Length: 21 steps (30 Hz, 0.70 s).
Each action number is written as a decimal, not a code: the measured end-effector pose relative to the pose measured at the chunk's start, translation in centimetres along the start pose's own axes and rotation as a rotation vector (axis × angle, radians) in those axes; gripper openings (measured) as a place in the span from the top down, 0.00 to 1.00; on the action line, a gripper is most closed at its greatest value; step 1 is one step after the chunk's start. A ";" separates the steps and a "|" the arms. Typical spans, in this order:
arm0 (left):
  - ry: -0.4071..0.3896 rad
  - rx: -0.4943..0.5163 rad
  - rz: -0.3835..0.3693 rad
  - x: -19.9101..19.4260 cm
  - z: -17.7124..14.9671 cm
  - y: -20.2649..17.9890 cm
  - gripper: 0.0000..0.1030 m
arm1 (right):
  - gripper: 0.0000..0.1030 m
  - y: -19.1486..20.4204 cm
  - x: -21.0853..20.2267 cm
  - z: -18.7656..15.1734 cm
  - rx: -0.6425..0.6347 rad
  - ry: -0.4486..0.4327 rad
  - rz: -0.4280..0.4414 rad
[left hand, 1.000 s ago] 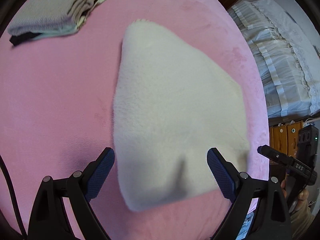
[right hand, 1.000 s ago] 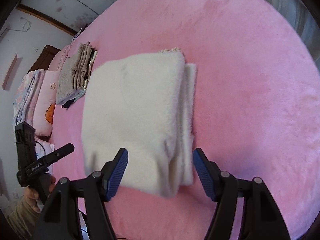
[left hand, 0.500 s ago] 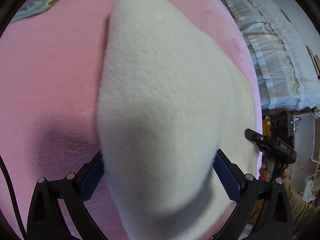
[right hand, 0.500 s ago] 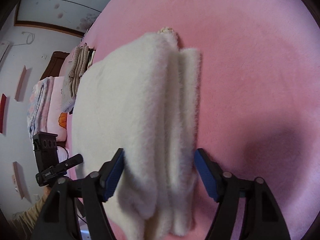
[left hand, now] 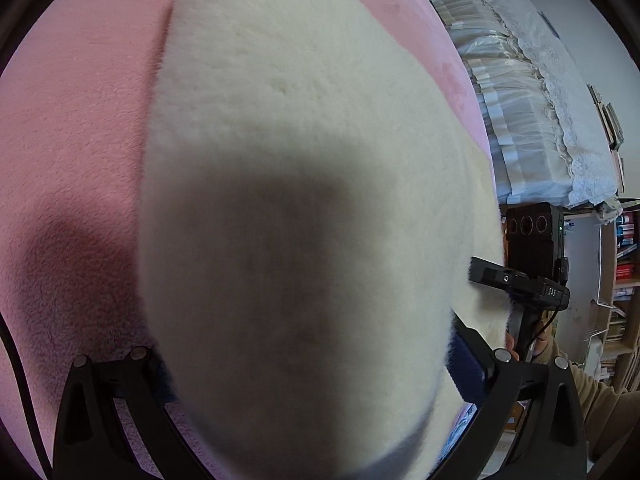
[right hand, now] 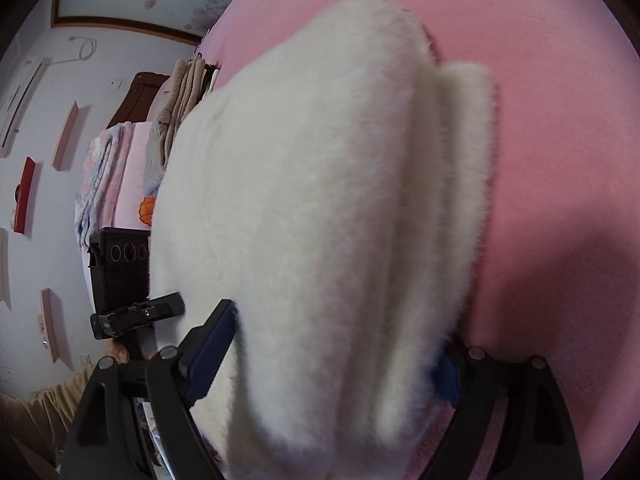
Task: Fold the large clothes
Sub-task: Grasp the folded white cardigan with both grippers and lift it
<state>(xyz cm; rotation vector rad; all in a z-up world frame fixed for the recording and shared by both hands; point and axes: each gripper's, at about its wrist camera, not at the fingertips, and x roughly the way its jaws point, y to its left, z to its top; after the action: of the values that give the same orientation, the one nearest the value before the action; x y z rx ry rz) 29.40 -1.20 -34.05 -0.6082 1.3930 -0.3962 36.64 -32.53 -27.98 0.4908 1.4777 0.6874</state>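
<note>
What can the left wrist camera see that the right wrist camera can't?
Only the left wrist view shows the white frilly bedding and the bookshelf. Only the right wrist view shows the pile of folded clothes, the flowery pillows and the wall. Both show the fluffy white garment folded on the pink blanket, sitting between wide jaws, and each view catches the other gripper beside it.

Pink blanket and bedroom clutter

Folded stack sits far back on the blanket, floral bedding piled past it. White frilly bedspread off to one side, bookshelf by the wall.
</note>
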 end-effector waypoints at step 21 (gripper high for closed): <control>-0.130 0.036 0.232 -4.6 -1.0 -8.9 0.34 | 0.61 4.7 -4.9 -2.7 -0.032 -0.106 -0.135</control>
<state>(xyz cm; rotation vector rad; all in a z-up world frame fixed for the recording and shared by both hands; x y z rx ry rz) 28.55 -5.61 -25.10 -0.4291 1.3121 -0.1921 33.58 -32.76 -21.34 0.3930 1.3843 0.5689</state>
